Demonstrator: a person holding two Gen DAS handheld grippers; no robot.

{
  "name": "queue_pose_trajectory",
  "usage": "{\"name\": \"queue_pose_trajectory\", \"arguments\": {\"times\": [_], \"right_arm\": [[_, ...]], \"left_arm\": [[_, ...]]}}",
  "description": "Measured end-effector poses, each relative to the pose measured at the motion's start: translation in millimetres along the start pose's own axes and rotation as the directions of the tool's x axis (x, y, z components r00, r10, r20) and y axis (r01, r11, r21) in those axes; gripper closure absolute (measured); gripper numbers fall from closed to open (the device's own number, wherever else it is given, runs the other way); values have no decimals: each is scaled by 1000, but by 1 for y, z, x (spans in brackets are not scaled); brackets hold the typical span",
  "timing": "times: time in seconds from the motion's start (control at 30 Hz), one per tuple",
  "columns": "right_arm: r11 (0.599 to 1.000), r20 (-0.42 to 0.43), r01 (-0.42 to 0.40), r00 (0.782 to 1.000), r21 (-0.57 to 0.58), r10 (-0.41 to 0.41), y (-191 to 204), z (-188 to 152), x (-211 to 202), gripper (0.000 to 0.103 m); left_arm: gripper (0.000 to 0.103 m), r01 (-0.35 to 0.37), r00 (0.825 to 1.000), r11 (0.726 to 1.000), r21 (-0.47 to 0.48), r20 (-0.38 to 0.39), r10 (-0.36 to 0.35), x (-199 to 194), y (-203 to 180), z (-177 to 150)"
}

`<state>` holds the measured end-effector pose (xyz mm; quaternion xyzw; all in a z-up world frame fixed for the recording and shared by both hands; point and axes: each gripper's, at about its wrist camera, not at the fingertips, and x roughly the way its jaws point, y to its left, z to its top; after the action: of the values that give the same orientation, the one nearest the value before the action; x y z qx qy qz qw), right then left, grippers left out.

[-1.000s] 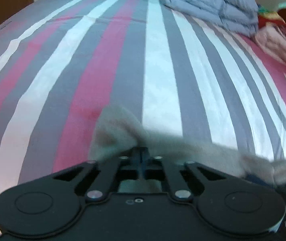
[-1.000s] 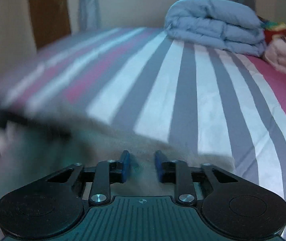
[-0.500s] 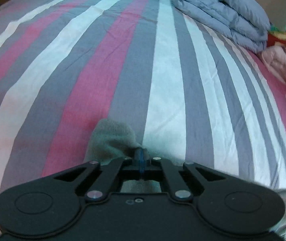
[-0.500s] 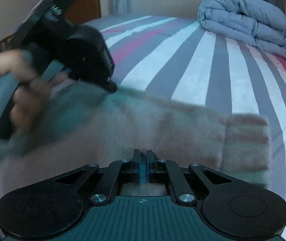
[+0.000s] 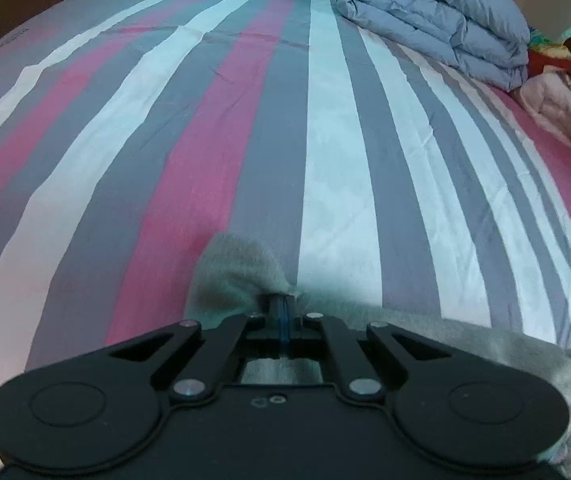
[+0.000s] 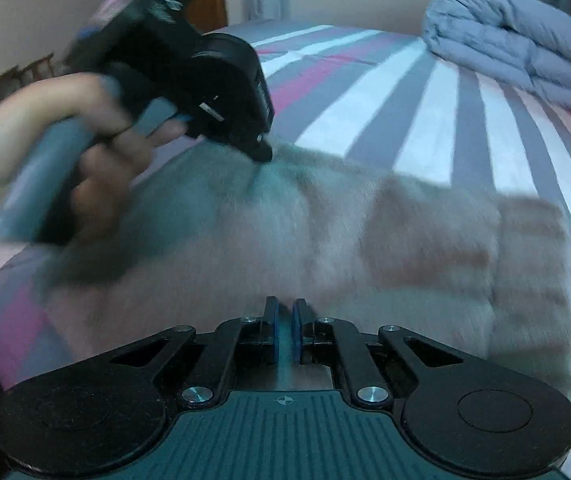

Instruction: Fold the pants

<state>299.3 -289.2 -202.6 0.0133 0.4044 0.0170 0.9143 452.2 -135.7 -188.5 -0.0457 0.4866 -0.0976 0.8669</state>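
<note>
The pants (image 6: pixel 365 240) are grey fleece with a ribbed cuff at the right end, stretched across the striped bed. In the left wrist view a bunched corner of the pants (image 5: pixel 237 276) sticks up beyond my left gripper (image 5: pixel 283 312), which is shut on the fabric. My right gripper (image 6: pixel 284 332) is shut on the near edge of the pants, with cloth between its blue pads (image 6: pixel 272 332). The right wrist view also shows the left gripper (image 6: pixel 261 152) held in a hand, pinching the far edge of the pants. The image is motion-blurred.
The bed (image 5: pixel 325 140) has a pink, grey and white striped cover. A folded blue-grey duvet (image 5: pixel 437 16) lies at the far right, also seen in the right wrist view (image 6: pixel 513 36). A pink garment (image 5: pixel 557 112) lies at the right edge.
My right gripper has closed on the near edge of the pants. Both grippers have lifted and spread the pants over the bed. The left gripper has kept its hold.
</note>
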Motion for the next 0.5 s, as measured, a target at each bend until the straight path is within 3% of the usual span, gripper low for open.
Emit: {"name": "queue_pose_trajectory", "arguments": {"times": [0.13, 0.17, 0.23, 0.33, 0.43, 0.47, 0.5], "right_arm": [[1000, -22, 12, 1000, -1, -12, 2, -1, -14, 96], [1000, -28, 13, 1000, -8, -13, 4, 1, -17, 96], [1000, -17, 25, 1000, -12, -25, 4, 8, -27, 95], [999, 80, 4, 997, 35, -7, 11, 13, -49, 92], [1000, 92, -10, 996, 12, 9, 27, 16, -50, 69], [1000, 87, -2, 996, -5, 3, 33, 12, -47, 55], [1000, 72, 4, 997, -28, -2, 40, 5, -43, 50]], "left_arm": [[103, 22, 1000, 999, -30, 13, -22, -30, 6, -6], [98, 37, 999, 999, -13, 36, -36, -47, 7, -10], [75, 12, 997, 1000, 20, 71, -13, -75, 8, -21], [75, 10, 995, 997, 72, 96, -16, -108, 13, -53], [75, 24, 999, 998, 51, 28, -25, -114, 22, -91], [69, -1, 1000, 998, 58, 19, 0, -112, 25, -105], [65, -16, 1000, 997, 69, 8, 16, -108, 27, -116]]}}
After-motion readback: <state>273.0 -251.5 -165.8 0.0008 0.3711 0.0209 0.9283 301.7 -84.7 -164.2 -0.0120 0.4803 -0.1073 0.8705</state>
